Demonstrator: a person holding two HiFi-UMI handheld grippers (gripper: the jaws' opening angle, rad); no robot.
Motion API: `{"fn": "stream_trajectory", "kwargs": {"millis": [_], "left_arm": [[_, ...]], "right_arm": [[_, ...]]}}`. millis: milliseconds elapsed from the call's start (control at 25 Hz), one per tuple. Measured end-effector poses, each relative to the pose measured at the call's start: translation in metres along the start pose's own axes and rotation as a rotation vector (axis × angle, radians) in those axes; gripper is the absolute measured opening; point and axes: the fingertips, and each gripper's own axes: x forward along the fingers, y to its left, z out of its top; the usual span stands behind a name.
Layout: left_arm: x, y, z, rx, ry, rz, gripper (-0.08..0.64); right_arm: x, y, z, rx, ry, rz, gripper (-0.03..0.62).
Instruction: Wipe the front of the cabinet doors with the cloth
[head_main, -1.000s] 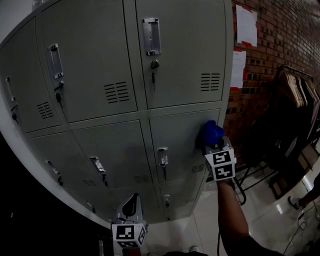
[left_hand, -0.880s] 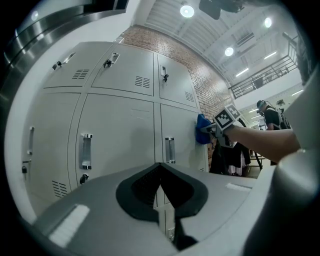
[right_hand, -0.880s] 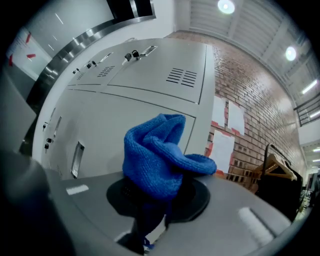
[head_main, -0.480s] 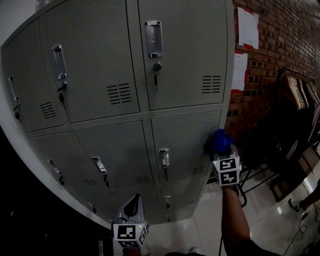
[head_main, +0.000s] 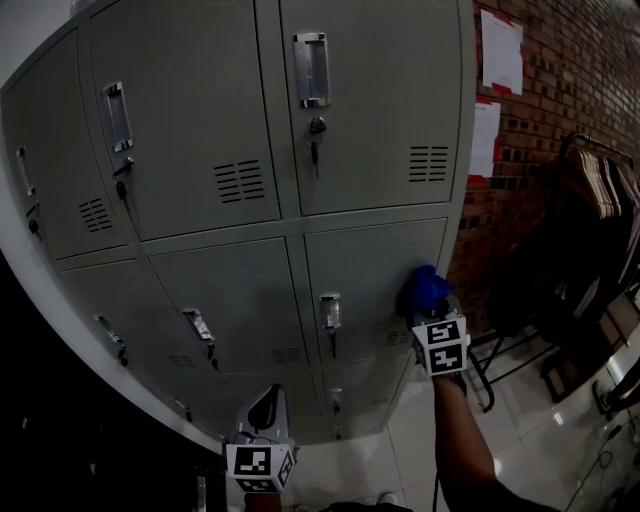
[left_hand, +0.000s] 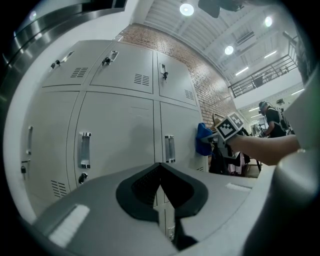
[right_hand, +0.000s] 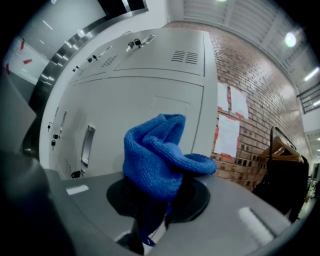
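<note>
Head view: looks steeply down a bank of grey painted-metal cabinet doors (head_main: 370, 150), flat-faced, with slotted vents (head_main: 240, 182), recessed chrome handles (head_main: 311, 68) and a key (head_main: 316, 130) hanging in 1 lock. Right of the fingers, a red brick wall (head_main: 560, 120) with 2 pale paper sheets (head_main: 502, 52), a dark rack of hangers (head_main: 600, 190) and glossy floor tiles (head_main: 520, 440). Holds the right gripper (head_main: 428, 308) up to the lower right door, with a blue cloth (head_main: 424, 288) bunched at its fingertips and touching the metal. Holds the left gripper (head_main: 264, 402) low and well apart from it, pointed at the bottom doors.

Left gripper view: shows the 2 dark fingers pressed together along a thin seam, with nothing between them. Beyond the tips, smooth pale doors. Up and right of the tips, the cloth against a door, ahead of the other gripper's marker cube (left_hand: 229, 127) and a bare forearm (left_hand: 265, 147). Overhead, a ribbed ceiling (left_hand: 165, 15) with round lamps (left_hand: 187, 8).

Right gripper view: pinches the cloth low between the fingers. Thick and nubbly, rising above the tips in a folded lump, with 1 flap drooping right. Just behind the lump, the plain door face; right of the fingers, brick and paper.

Against 0.5 s ago: cloth slightly further left, in from the door's right edge; left gripper about where it was.
</note>
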Motion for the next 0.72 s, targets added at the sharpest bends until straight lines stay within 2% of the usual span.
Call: {"fn": "stream_trajectory", "kwargs": {"millis": [320,720], "left_arm": [[-0.005,0.008,-0.003,-0.004,-0.001,0.020,0.017],[-0.016,0.025,-0.003,-0.019,-0.014,0.057,0.018]], "right_arm": [[0.007,0.079,0.034,-0.043,-0.067,0.128,0.080],[0.013,0.140,0.053,-0.073,-0.092,0.229,0.081]]}}
